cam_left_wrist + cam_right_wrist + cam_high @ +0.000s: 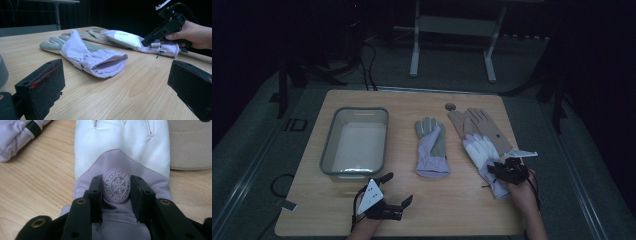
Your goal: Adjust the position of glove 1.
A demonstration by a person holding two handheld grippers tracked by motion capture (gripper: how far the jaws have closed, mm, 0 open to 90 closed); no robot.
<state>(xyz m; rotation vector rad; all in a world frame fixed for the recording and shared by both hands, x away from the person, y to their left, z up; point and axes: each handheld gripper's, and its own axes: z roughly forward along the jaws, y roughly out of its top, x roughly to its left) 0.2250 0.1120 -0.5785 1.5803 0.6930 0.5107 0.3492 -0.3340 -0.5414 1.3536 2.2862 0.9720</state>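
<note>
A white glove with a lilac cuff [479,149] lies at the table's right, partly over a tan glove [479,122]. My right gripper [504,171] is shut on that cuff. In the right gripper view its jaws pinch the lilac fabric on both sides of a round snowflake badge [117,186], with the white glove [120,142] stretching ahead. A lilac and grey glove [432,147] lies flat mid-table. My left gripper [398,188] stands open near the front edge, empty; it faces that glove's open cuff [110,63].
A clear grey-rimmed bin [328,145] stands empty at the table's left. A small round grommet [450,106] sits near the far edge. Bare wood lies along the front between the two hands. Beyond the table stands a white metal frame [414,45].
</note>
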